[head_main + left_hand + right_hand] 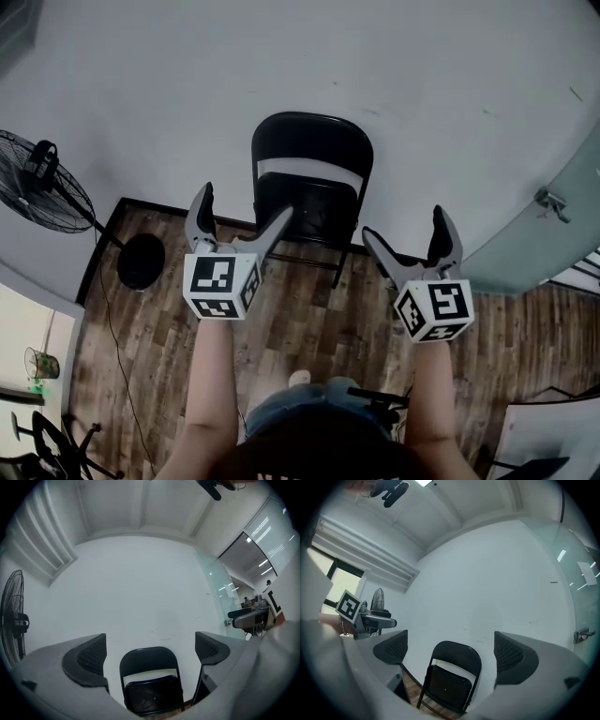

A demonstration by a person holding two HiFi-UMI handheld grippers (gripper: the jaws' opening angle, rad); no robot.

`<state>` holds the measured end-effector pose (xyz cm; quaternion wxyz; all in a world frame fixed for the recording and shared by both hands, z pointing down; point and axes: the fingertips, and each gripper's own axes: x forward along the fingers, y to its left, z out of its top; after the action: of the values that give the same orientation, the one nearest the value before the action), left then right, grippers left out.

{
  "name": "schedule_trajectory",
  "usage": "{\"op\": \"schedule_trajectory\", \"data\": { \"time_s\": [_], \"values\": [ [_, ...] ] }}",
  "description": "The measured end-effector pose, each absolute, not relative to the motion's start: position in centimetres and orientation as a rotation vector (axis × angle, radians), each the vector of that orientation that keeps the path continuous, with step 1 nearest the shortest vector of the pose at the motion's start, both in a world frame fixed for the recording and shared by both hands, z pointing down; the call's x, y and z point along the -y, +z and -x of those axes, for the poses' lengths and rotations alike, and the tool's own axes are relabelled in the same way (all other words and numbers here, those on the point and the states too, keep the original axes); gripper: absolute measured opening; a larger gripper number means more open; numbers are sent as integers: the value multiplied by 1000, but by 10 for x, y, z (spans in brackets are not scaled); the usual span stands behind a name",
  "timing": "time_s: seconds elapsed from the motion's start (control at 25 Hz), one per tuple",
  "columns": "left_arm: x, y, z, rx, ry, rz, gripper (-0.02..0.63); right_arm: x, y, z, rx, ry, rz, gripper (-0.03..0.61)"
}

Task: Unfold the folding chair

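1. Weight is our first concern: we judge the folding chair (314, 202) to be fairly heavy and fully stiff. It looks like painted metal tube with hard panels, with nothing soft or fragile.
2. Its black surface looks smooth and a little glossy, so we expect the jaws can slip unless they close around a tube or an edge.
3. For the hold, we think the rounded top of the backrest (457, 652) suits one gripper, to steady the chair. The free edge of the seat (152, 694) suits the other, to swing it down. The hinges at the sides may pinch, so we would keep away from them.
4. The chair is folded, with the seat turned up flat inside the frame. The white wall (394, 66) is directly behind the chair; whether they touch we cannot tell.
5. Under the chair is a floor (309, 309) of brown wood-pattern planks, where the thin legs could slide, in our judgement.
6. The left gripper (246, 200) hangs in front of the chair, toward our left side of it. Its jaws are spread wide with nothing between them, well apart from the chair.
7. The right gripper (403, 223) hangs in front of the chair, to the right, also spread wide and empty.
8. Left of the chair stands a round black fan (42, 183) with a wire grille; right of the chair is a greenish glass panel (553, 225).
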<state>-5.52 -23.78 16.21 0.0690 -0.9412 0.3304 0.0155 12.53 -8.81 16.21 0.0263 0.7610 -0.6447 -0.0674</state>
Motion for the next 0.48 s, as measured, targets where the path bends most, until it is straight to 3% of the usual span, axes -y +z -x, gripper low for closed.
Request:
{"op": "schedule_trajectory", "data": {
  "time_s": [0.48],
  "values": [
    [311, 204, 6, -1040, -31, 2868, 569, 164, 203, -189, 1948, -114, -2321, 568]
  ]
}}
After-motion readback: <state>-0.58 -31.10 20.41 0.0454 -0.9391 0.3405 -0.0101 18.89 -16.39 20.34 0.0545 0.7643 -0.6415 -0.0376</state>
